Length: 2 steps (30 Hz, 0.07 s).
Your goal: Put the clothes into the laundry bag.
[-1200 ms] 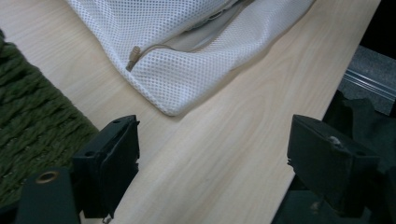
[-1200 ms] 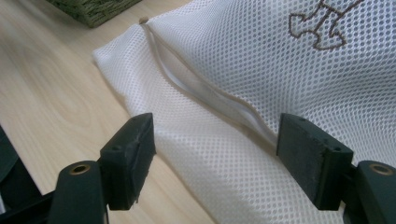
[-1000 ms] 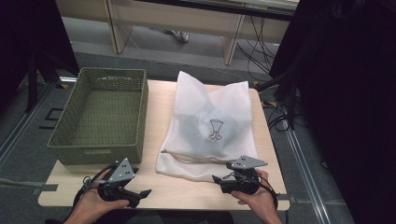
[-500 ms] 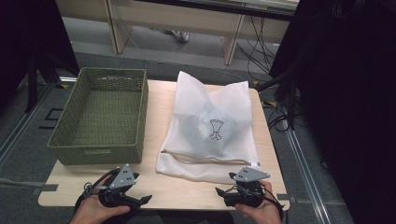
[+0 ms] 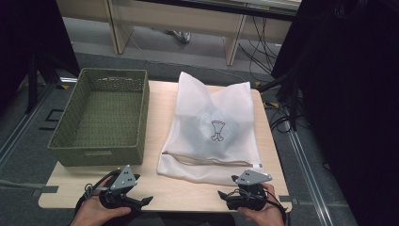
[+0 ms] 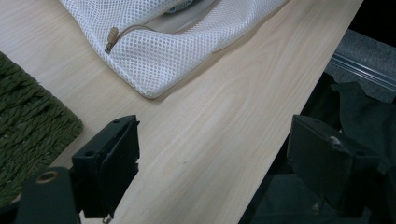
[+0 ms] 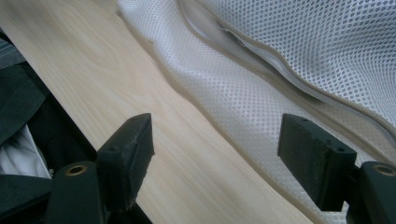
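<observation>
left gripper (image 5: 141,201) spread, empty | right gripper (image 5: 225,195) spread, empty | mesh bag (image 5: 214,127) ahead | basket (image 5: 101,117) left

My high view looks forward and down from above the near side, taking in the whole table (image 5: 160,101). My left gripper view rides low and close, looking along the near edge past the bag's (image 6: 187,42) corner. My right gripper view sits as close at the bag's open hem. All three share bag and table.
</observation>
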Available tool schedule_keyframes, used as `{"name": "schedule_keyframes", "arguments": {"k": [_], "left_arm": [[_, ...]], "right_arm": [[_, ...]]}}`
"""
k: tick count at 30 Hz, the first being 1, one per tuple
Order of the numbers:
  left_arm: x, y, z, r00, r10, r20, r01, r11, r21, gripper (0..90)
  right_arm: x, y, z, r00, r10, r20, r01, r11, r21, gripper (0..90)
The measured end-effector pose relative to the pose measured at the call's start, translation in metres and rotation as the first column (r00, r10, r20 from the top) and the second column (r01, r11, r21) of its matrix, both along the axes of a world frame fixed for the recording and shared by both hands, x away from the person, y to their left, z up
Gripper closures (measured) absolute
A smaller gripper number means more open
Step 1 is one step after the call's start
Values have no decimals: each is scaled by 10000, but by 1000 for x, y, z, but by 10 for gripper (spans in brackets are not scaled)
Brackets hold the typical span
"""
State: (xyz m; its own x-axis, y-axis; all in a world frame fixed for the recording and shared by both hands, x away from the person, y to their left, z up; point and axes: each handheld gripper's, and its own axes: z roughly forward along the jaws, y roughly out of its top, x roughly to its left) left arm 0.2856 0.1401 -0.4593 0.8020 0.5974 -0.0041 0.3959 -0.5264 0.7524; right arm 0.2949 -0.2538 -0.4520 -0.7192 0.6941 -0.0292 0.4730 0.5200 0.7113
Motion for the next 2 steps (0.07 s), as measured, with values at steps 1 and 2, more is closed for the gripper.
{"name": "schedule_keyframes", "arguments": {"k": [1,2], "left_arm": [[0,0,0,10000,0,0,0,10000,0,164],[0,0,0,10000,13,-14,-13,10000,-24,164]], "right_arm": [[0,0,0,10000,-11,12,11,10000,14,277],[0,0,-1,10000,78,46,-78,10000,-34,276]]}}
